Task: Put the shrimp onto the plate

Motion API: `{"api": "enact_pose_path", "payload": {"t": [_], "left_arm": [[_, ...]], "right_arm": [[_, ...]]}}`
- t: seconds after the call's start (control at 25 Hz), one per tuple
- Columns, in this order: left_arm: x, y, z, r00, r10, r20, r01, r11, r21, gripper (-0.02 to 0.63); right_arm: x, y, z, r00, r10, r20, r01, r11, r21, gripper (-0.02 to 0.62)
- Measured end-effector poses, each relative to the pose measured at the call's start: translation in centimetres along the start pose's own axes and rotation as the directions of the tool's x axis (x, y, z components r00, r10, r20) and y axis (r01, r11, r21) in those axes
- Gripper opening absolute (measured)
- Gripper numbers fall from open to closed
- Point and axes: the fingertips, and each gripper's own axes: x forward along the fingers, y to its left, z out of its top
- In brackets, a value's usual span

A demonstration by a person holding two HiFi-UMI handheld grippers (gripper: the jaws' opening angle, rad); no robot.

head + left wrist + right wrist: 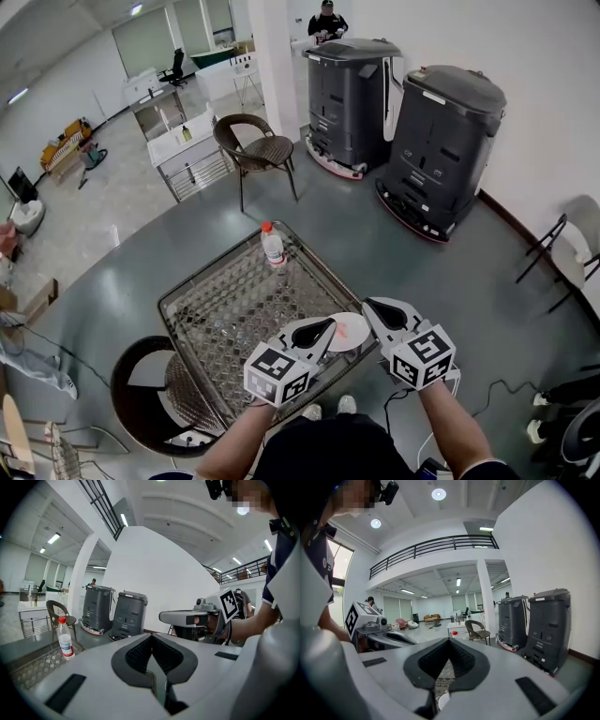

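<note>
A white plate (356,339) lies at the near right corner of the mesh-topped table (234,305), and something orange on it looks like the shrimp (345,327). My left gripper (327,326) is shut and empty, its tip over the plate's left edge. My right gripper (371,306) is also shut and empty, just right of the plate and above it. In the left gripper view the jaws (151,638) meet in a thin line, with the right gripper (187,618) ahead. The right gripper view shows its jaws (449,642) closed, with a sliver of plate (442,700) below them.
A clear bottle with a red cap (273,247) stands at the table's far edge. A wicker chair (150,394) sits at the near left, another (253,145) beyond the table. Two dark grey machines (441,150) stand against the wall at the right.
</note>
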Motion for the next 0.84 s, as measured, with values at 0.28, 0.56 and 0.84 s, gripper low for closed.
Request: {"api": "enact_pose_path", "payload": {"t": [0.28,0.56,0.84], "left_arm": [[0.00,-0.28,0.11,1.000,-0.009,0.003,0.009,1.000,-0.003,0.009],[0.12,-0.38,-0.19,1.000,-0.015,0.003,0.015,1.000,-0.007,0.009],[-0.07,-0.38,-0.41,1.000,-0.014,-0.003,0.014,1.000,-0.013,0.009]], "right_arm": [[-0.13,0.09,0.36,1.000,0.000,0.004,0.000,1.000,0.004,0.005],[-0.23,0.00,0.31,1.000,-0.005,0.004,0.005,1.000,0.007,0.005],[-0.42,0.14,0.45,1.000,-0.005,0.007,0.005,1.000,0.009,0.005]]}}
